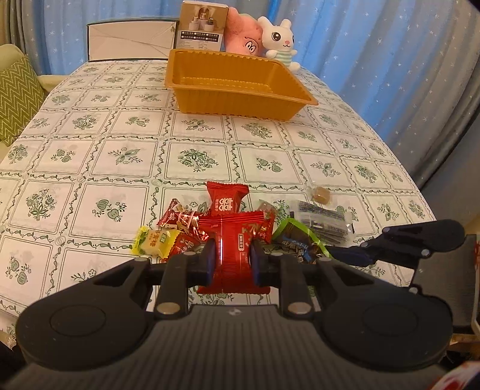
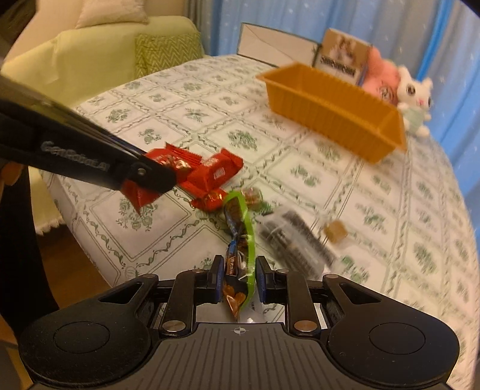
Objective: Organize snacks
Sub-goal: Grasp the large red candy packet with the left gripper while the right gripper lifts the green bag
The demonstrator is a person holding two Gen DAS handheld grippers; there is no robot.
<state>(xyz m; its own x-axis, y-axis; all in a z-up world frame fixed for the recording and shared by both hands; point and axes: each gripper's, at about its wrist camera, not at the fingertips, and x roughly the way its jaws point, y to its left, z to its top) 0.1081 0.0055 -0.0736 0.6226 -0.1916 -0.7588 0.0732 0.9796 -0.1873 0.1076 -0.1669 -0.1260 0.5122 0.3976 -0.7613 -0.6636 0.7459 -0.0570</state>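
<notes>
My left gripper (image 1: pixel 231 258) is shut on a red snack packet (image 1: pixel 234 252) at the near edge of a snack pile; it also shows in the right wrist view (image 2: pixel 156 177). My right gripper (image 2: pixel 239 277) is shut on a green-edged dark snack packet (image 2: pixel 240 237), seen in the left wrist view (image 1: pixel 297 237) beside the right gripper's fingers (image 1: pixel 420 240). The pile holds another red packet (image 1: pixel 226 199), a yellow packet (image 1: pixel 154 241), a dark clear-wrapped packet (image 1: pixel 324 222) and a small brown candy (image 1: pixel 321 193). The empty orange tray (image 1: pixel 240 99) stands far back.
Behind the tray are a cardboard box (image 1: pixel 202 25), a pink plush (image 1: pixel 243 33) and a white bunny plush (image 1: pixel 280 39). A white box (image 1: pixel 129 39) sits at the table's far edge. A green sofa with a cushion (image 1: pixel 15 93) stands left of the table.
</notes>
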